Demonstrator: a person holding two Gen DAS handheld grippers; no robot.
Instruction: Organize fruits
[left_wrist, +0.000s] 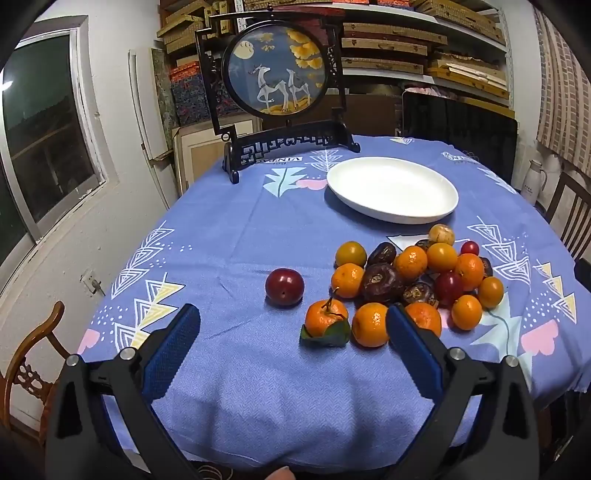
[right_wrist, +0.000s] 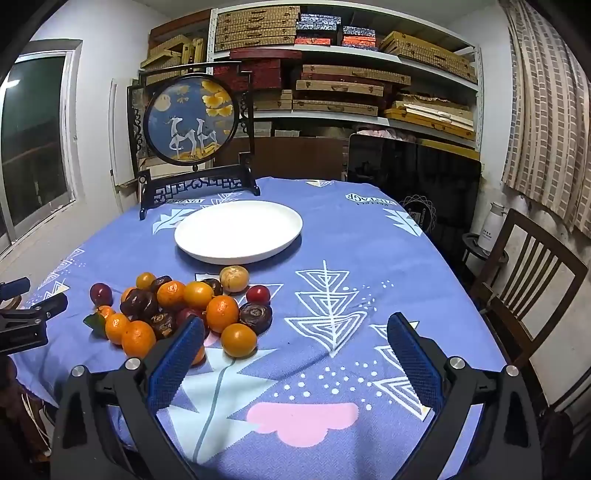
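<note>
A heap of fruit (left_wrist: 417, 280) lies on the blue tablecloth: several tangerines, dark brown fruits and small red ones. It also shows in the right wrist view (right_wrist: 184, 310). A red plum (left_wrist: 284, 287) sits apart, left of the heap. A tangerine with a leaf (left_wrist: 325, 322) lies nearest. An empty white plate (left_wrist: 392, 189) stands behind the heap; it also shows in the right wrist view (right_wrist: 238, 231). My left gripper (left_wrist: 291, 325) is open and empty, just short of the fruit. My right gripper (right_wrist: 295, 339) is open and empty, right of the heap.
A round deer picture in a black stand (left_wrist: 275, 70) stands at the table's far edge. Wooden chairs stand at the left (left_wrist: 29, 362) and right (right_wrist: 532, 280). Shelves of boxes (right_wrist: 351, 81) fill the back wall. The left gripper's tool shows at the left edge (right_wrist: 26, 321).
</note>
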